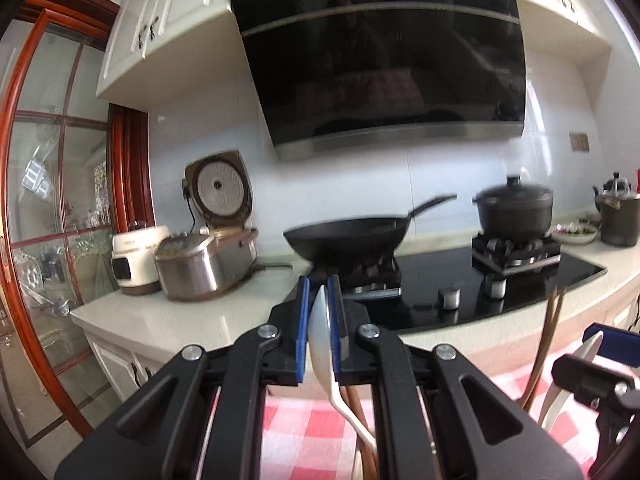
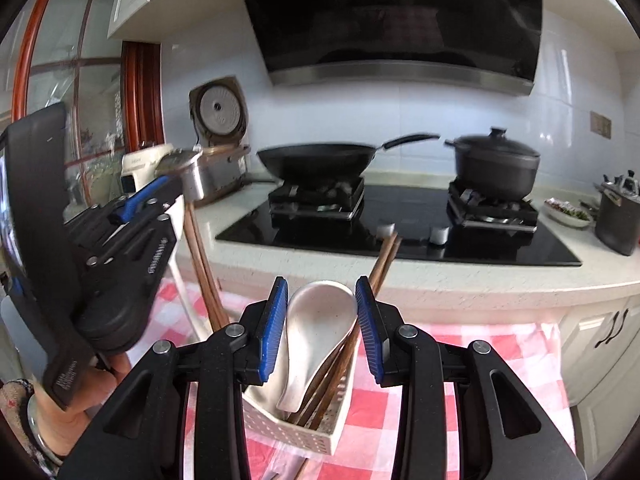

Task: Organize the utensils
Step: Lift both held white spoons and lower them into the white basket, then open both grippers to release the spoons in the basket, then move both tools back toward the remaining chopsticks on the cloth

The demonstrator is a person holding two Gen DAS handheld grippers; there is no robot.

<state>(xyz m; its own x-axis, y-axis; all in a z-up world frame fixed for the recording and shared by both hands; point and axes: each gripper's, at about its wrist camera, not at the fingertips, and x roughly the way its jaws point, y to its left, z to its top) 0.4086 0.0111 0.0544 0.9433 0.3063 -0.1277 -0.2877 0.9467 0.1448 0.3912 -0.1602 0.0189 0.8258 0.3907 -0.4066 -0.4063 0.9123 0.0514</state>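
My left gripper (image 1: 320, 280) is shut on a white spoon (image 1: 320, 320) held edge-on between its blue pads. Brown chopsticks (image 1: 362, 420) hang down beside the spoon's handle. In the right wrist view the same gripper (image 2: 164, 192) sits at the left, with a person's hand under it. My right gripper (image 2: 322, 279) is shut on the bowl of a second white spoon (image 2: 316, 328) and on a pair of brown chopsticks (image 2: 384, 256). Their lower ends stand in a tilted white perforated basket (image 2: 288, 428). I cannot tell whether the basket rests on the cloth. The right gripper (image 1: 592, 350) also shows at the right edge of the left wrist view.
A red-and-white checked cloth (image 2: 480, 360) lies below both grippers. Ahead runs a pale counter with a black glass hob (image 2: 400, 216), a wok (image 2: 316, 160) and a lidded black pot (image 2: 496, 164). Rice cookers (image 2: 216, 152) stand at the left, a metal pot (image 2: 620, 220) at the right.
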